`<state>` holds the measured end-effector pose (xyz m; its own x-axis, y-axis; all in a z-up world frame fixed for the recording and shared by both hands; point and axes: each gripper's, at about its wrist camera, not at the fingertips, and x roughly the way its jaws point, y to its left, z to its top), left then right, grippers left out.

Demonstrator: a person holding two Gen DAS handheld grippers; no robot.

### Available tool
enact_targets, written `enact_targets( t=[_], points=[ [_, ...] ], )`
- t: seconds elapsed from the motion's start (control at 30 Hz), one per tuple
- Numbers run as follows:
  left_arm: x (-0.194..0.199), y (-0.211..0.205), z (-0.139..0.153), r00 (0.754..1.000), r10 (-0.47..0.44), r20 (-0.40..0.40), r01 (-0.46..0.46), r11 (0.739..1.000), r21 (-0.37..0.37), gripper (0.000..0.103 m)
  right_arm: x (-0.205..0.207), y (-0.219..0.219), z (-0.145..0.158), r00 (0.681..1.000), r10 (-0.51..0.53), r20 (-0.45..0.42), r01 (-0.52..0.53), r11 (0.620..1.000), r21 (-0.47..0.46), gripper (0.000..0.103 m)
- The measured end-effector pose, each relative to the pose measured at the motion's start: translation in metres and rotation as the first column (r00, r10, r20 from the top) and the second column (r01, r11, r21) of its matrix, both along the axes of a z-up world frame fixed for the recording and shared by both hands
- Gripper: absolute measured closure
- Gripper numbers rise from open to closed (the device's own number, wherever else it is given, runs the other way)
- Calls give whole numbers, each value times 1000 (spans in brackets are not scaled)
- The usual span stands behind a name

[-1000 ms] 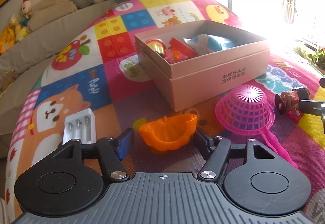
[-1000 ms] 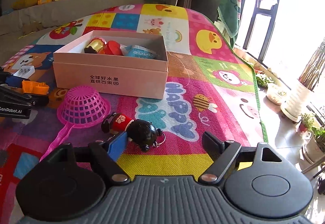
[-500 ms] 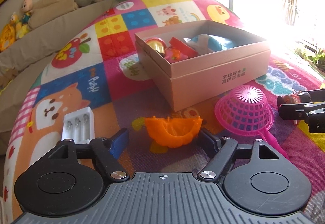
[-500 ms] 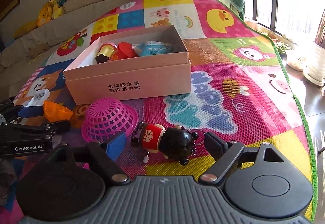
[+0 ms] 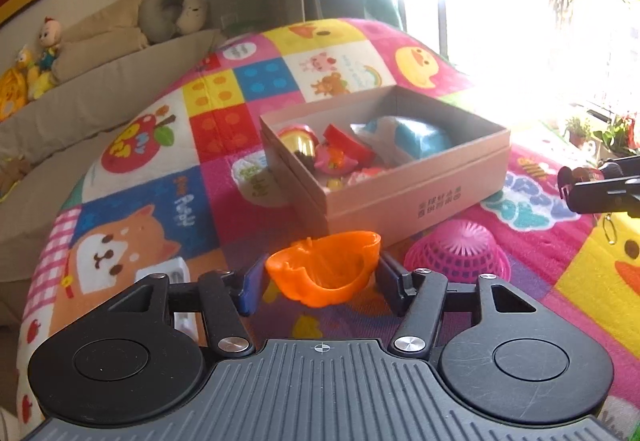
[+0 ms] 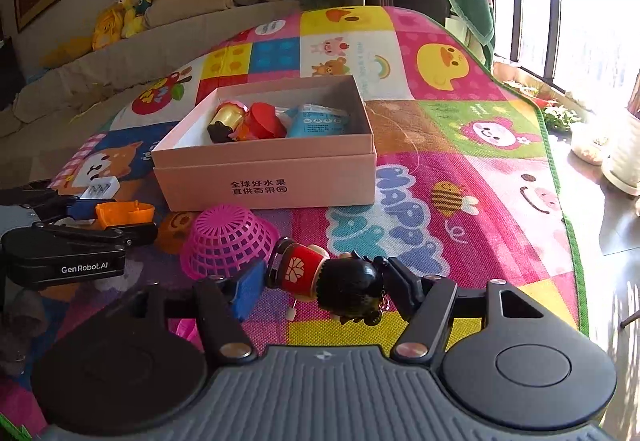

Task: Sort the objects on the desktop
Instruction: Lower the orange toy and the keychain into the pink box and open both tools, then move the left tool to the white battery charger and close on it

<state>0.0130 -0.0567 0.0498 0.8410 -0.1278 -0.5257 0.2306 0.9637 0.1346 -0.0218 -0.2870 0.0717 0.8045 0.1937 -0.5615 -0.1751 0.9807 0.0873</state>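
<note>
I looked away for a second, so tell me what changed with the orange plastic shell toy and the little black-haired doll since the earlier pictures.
Both were picked up. The left gripper closed on the orange plastic shell-shaped toy and lifted it off the colourful play mat. The right gripper closed on the black-haired doll in red and raised it. Both sets of jaws are closing. The pink cardboard box, the pink mesh strainer and the white battery holder stayed put.

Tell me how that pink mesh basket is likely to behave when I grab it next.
The pink mesh basket looks like thin openwork plastic, so probably light and springy under a squeeze. It lies dome-up on the play mat, so fingers may slide off the rounded shell. Its long handle is mostly hidden; it could swing when lifted.
</note>
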Motion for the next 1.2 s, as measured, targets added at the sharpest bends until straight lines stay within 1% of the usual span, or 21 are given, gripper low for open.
enact_targets(
  t=[0.07, 0.1, 0.17, 0.23, 0.33, 0.47, 0.53, 0.57, 0.6, 0.63, 0.67, 0.77, 0.83, 0.9, 0.97, 1.03, 1.13, 1.2],
  points=[
    [2, -2, 26, 996, -11, 88, 10, 1000, 5, 40, 3, -11, 29, 998, 6, 57, -9, 999, 40, 38],
    [5, -2, 38, 992, -12, 128, 11, 1000, 6, 40, 7, -19, 49, 996, 2, 95, -9, 997, 72, 38],
    [15, -5, 56, 984, -7, 180, 6, 1000, 5, 40, 13, -29, 76, 989, -8, 147, -9, 993, 118, 38],
    [28, -8, 67, 979, -11, 205, 11, 1000, -2, 40, 23, -35, 101, 980, -14, 201, -18, 988, 156, 38],
    [51, -17, 73, 977, -26, 212, 29, 1000, -10, 40, 38, -31, 119, 966, -24, 259, -14, 989, 145, 38],
    [76, -29, 73, 975, -41, 217, 45, 999, -13, 39, 68, -18, 131, 966, 5, 260, -48, 986, 159, 38],
    [86, -32, 68, 979, -47, 201, 50, 999, -10, 38, 85, -7, 132, 970, 26, 243, -69, 983, 169, 38],
    [89, -32, 65, 981, -48, 190, 51, 999, -7, 35, 94, -2, 132, 972, 34, 231, -76, 982, 173, 38],
    [92, -31, 61, 983, -47, 179, 48, 999, -5, 30, 104, 3, 132, 976, 41, 216, -80, 981, 176, 38],
    [92, -27, 58, 985, -39, 170, 40, 999, -5, 28, 113, 8, 131, 979, 49, 198, -85, 981, 177, 38],
    [91, -22, 56, 987, -24, 161, 25, 1000, -8, 27, 124, 13, 130, 983, 56, 175, -88, 980, 179, 38],
    [78, 6, 47, 991, 28, 130, -24, 999, -32, 20, 140, 17, 125, 989, 33, 143, -60, 981, 186, 37],
    [66, 24, 37, 991, 67, 112, -65, 998, -24, 15, 141, 15, 117, 991, 29, 129, -55, 978, 202, 33],
    [57, 39, 25, 992, 100, 79, -100, 995, -8, 14, 137, 10, 106, 994, 12, 112, -35, 978, 206, 27],
    [48, 53, 10, 992, 126, 29, -126, 992, -1, 14, 134, 7, 96, 996, -3, 92, -15, 981, 194, 24],
    [40, 63, -2, 990, 142, -6, -142, 990, 1, 13, 132, 3, 83, 998, -22, 57, 12, 986, 166, 22],
    [27, 73, -14, 986, 161, -31, -161, 987, -6, 10, 125, 1, 67, 999, -42, 28, 39, 994, 104, 21],
    [19, 79, -17, 982, 185, -28, -185, 983, -1, 8, 114, -1, 60, 998, -48, 28, 46, 996, 72, 14]
  ],
)
